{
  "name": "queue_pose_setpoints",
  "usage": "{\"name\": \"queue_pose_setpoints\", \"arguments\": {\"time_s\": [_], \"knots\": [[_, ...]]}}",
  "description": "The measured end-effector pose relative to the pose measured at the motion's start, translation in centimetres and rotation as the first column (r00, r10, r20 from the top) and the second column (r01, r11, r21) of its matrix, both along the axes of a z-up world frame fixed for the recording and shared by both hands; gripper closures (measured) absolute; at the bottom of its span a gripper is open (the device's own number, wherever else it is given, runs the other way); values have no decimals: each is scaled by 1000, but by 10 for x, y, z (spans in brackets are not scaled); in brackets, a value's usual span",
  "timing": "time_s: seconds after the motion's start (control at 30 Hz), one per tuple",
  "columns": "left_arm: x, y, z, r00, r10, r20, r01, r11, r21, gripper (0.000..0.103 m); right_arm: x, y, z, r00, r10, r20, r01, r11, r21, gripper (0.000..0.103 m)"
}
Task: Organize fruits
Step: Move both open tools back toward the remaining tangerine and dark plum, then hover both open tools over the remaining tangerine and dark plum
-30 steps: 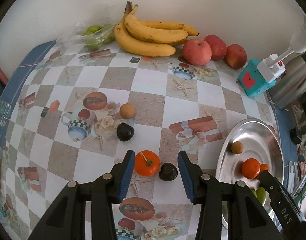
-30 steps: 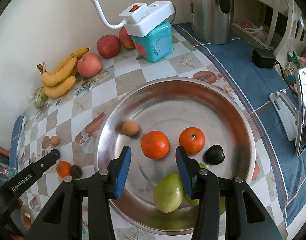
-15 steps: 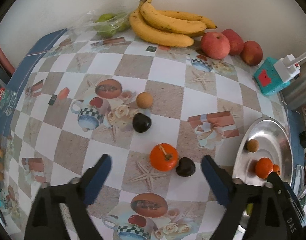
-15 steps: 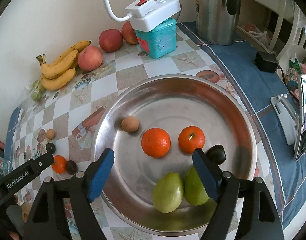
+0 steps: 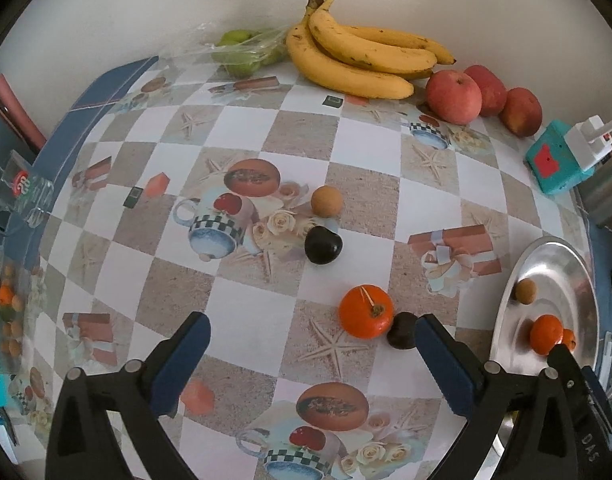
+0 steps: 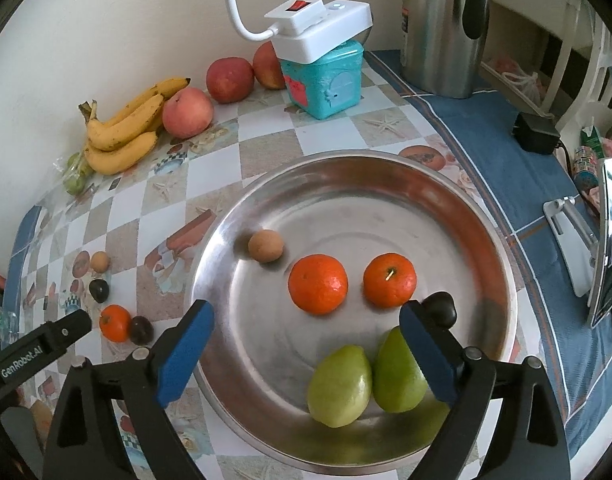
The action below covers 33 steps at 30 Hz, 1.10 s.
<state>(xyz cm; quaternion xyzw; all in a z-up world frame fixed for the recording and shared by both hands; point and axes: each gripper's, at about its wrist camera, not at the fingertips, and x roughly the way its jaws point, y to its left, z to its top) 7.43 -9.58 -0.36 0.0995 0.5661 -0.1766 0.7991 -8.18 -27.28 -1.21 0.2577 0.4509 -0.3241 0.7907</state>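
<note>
Mostly checkered tablecloth (image 5: pixel 370 148), plain wall (image 5: pixel 146 8)

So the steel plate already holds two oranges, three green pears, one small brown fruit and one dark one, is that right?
Not quite: the right wrist view shows two green pears on the steel plate, not three. The rest holds: two oranges, one small brown fruit and one dark one, partly behind a pad of the right hand-held gripper.

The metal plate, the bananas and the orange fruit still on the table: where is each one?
metal plate (image 6: pixel 486 216), right wrist view, on its bare far-right rim.
bananas (image 5: pixel 358 64), left wrist view, on the middle of the bunch.
orange fruit (image 5: pixel 364 314), left wrist view, on its skin beside the stem.
</note>
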Motion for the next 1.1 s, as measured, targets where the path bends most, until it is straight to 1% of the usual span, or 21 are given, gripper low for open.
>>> {"name": "queue_pose_setpoints", "arguments": {"time_s": [0.37, 0.5, 0.9, 1.1], "knots": [[4, 3, 1, 1000, -2, -18, 1, 1000, -13, 0, 1, 0, -4, 1000, -4, -12, 4, 1000, 13, 9], [5, 4, 6, 1000, -9, 24, 9, 1000, 11, 0, 2, 1, -7, 1000, 4, -25, -3, 1000, 21, 9], [19, 20, 17, 997, -14, 81, 10, 999, 52, 0, 10, 10, -6, 998, 38, -40, -37, 999, 21, 9], [37, 47, 22, 993, 32, 113, -40, 997, 71, 0, 25, 26, -2, 997, 75, -30, -74, 997, 30, 9]]}}
